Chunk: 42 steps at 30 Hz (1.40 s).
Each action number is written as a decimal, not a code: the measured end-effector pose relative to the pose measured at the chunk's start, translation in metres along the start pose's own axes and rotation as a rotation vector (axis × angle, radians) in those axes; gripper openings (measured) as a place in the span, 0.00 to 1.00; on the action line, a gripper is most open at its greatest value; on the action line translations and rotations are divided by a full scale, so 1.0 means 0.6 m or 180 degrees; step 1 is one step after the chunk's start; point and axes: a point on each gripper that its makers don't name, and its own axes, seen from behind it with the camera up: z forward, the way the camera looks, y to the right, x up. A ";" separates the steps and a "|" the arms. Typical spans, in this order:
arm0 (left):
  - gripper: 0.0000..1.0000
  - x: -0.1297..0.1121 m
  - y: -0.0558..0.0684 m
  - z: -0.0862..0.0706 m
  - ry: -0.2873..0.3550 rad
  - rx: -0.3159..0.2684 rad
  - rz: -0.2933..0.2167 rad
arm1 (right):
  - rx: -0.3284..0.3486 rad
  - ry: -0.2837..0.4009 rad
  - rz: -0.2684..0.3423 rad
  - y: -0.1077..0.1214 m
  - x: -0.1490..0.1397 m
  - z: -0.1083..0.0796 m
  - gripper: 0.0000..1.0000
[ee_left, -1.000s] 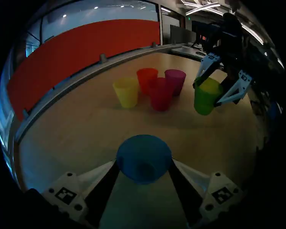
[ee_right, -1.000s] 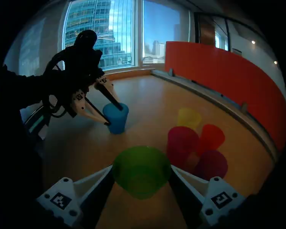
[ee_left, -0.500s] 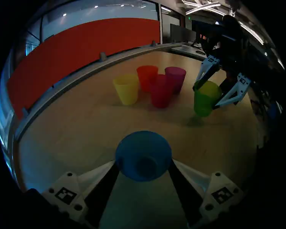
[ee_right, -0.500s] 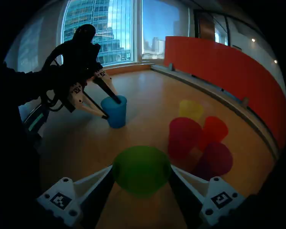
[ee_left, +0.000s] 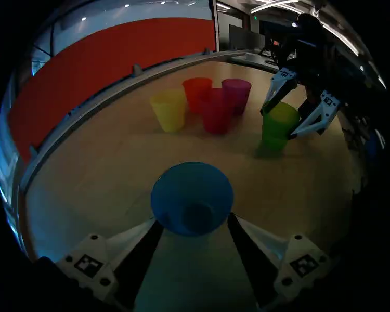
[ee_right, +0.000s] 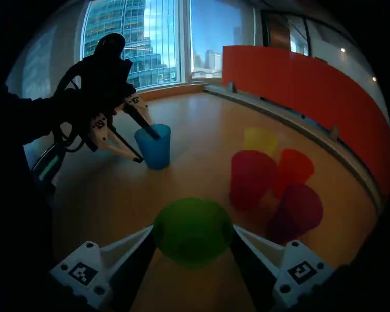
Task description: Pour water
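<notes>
The left claw (ee_left: pixel 194 221) is clenched on a blue cup (ee_left: pixel 191 197), with a finger pressed to each side of the cup wall. The right claw (ee_right: pixel 193 229) grips a green cup (ee_right: pixel 193 239) in the same manner.

The bench (ee_left: pixel 106 171) is a broad, pale wooden surface. A long orange-red partition (ee_left: pixel 91 57) borders it on one side.

The blue cup is translucent plastic, tapered, wide at the rim and open-mouthed. In the right gripper view it stands upright near the window end of the bench, well apart from the other cups. The green cup is of like shape. In the left gripper view it stands upright, just beside the grouped cups, with a shadow at its base. Whether either cup holds water cannot be told.

Four loose cups stand clustered near the partition: a yellow cup (ee_left: pixel 168 109), an orange cup (ee_left: pixel 196 91), a red cup (ee_left: pixel 215 110) and a purple cup (ee_left: pixel 236 93). The red cup stands in front of the orange and purple cups and overlaps both.

Compared with one second ago, the green cup was held above the bench with its shadow lying apart; it now sits low against its shadow. The blue cup leaned then and is now upright. The four clustered cups have not changed place.
</notes>
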 end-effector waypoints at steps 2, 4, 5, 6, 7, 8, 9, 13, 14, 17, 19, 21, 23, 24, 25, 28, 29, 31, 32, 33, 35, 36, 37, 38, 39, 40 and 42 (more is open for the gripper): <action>0.90 -0.005 0.000 0.000 -0.0018 0.0006 0.0000 | -0.0004 0.0004 0.0003 0.000 -0.001 0.000 0.91; 0.90 -0.010 0.000 0.000 -0.0034 0.0012 -0.0004 | -0.0008 0.0007 0.0006 0.000 -0.003 0.000 0.91; 0.90 -0.012 0.000 -0.001 -0.0040 0.0014 -0.0008 | -0.0009 0.0007 0.0009 0.000 -0.004 -0.001 0.91; 0.90 -0.014 0.000 -0.001 -0.0046 0.0017 -0.0012 | -0.0010 0.0009 0.0011 0.000 -0.004 -0.001 0.92; 0.90 -0.016 0.000 -0.002 -0.0051 0.0021 -0.0016 | -0.0011 0.0013 0.0017 -0.001 -0.005 -0.002 0.92; 0.90 -0.018 0.000 -0.003 -0.0056 0.0026 -0.0019 | -0.0012 0.0018 0.0021 -0.001 -0.006 -0.002 0.92; 0.90 -0.020 0.000 -0.004 -0.0061 0.0030 -0.0022 | -0.0012 0.0022 0.0026 -0.001 -0.007 -0.003 0.92; 0.90 -0.024 0.000 -0.008 -0.0080 0.0047 -0.0021 | -0.0016 0.0045 0.0054 -0.002 -0.009 -0.005 0.92; 0.90 -0.024 0.000 -0.009 -0.0078 0.0051 -0.0019 | -0.0018 0.0048 0.0057 -0.002 -0.010 -0.005 0.92; 0.90 -0.023 -0.001 -0.012 -0.0068 0.0061 -0.0017 | -0.0031 0.0041 0.0056 -0.001 -0.013 -0.005 0.94; 0.90 -0.022 -0.001 -0.014 -0.0059 0.0064 -0.0022 | -0.0046 0.0031 0.0049 -0.001 -0.016 -0.004 0.97; 0.90 -0.022 0.000 -0.016 -0.0050 0.0066 -0.0029 | -0.0062 0.0021 0.0041 -0.001 -0.019 -0.004 1.00; 0.90 -0.023 -0.001 -0.018 -0.0041 0.0077 -0.0037 | -0.0070 0.0033 0.0043 -0.002 -0.017 -0.006 1.00; 0.90 -0.023 -0.001 -0.019 -0.0038 0.0083 -0.0042 | -0.0073 0.0039 0.0045 -0.002 -0.017 -0.007 1.00; 0.90 -0.024 -0.001 -0.020 -0.0035 0.0088 -0.0050 | -0.0075 0.0042 0.0054 -0.002 -0.017 -0.009 1.00; 0.90 -0.025 -0.002 -0.025 -0.0024 0.0104 -0.0076 | -0.0088 0.0049 0.0074 -0.002 -0.018 -0.015 1.00; 0.90 -0.026 -0.002 -0.027 -0.0019 0.0110 -0.0086 | -0.0097 0.0049 0.0078 -0.002 -0.019 -0.017 1.00; 0.90 -0.027 -0.003 -0.031 -0.0007 0.0128 -0.0105 | -0.0120 0.0052 0.0085 -0.001 -0.021 -0.022 1.00; 0.90 -0.028 -0.004 -0.034 -0.0002 0.0137 -0.0113 | -0.0132 0.0054 0.0086 0.000 -0.022 -0.024 1.00; 0.90 -0.029 -0.005 -0.036 0.0004 0.0147 -0.0121 | -0.0144 0.0057 0.0089 0.000 -0.024 -0.027 1.00; 0.90 -0.032 -0.005 -0.041 0.0013 0.0167 -0.0140 | -0.0170 0.0061 0.0100 0.000 -0.028 -0.034 1.00; 0.90 -0.034 -0.006 -0.044 0.0017 0.0177 -0.0150 | -0.0182 0.0063 0.0106 0.001 -0.030 -0.037 1.00; 0.90 -0.035 -0.006 -0.047 0.0024 0.0188 -0.0162 | -0.0200 0.0064 0.0114 0.001 -0.032 -0.041 1.00; 0.90 -0.036 -0.006 -0.050 0.0031 0.0199 -0.0172 | -0.0215 0.0065 0.0121 0.001 -0.035 -0.045 1.00; 0.90 -0.037 -0.007 -0.053 0.0037 0.0210 -0.0183 | -0.0231 0.0067 0.0128 0.002 -0.037 -0.049 1.00; 0.90 -0.039 -0.008 -0.057 0.0047 0.0226 -0.0195 | -0.0248 0.0069 0.0139 0.002 -0.040 -0.054 1.00; 0.90 -0.041 -0.011 -0.064 0.0064 0.0255 -0.0215 | -0.0280 0.0074 0.0157 0.002 -0.045 -0.063 1.00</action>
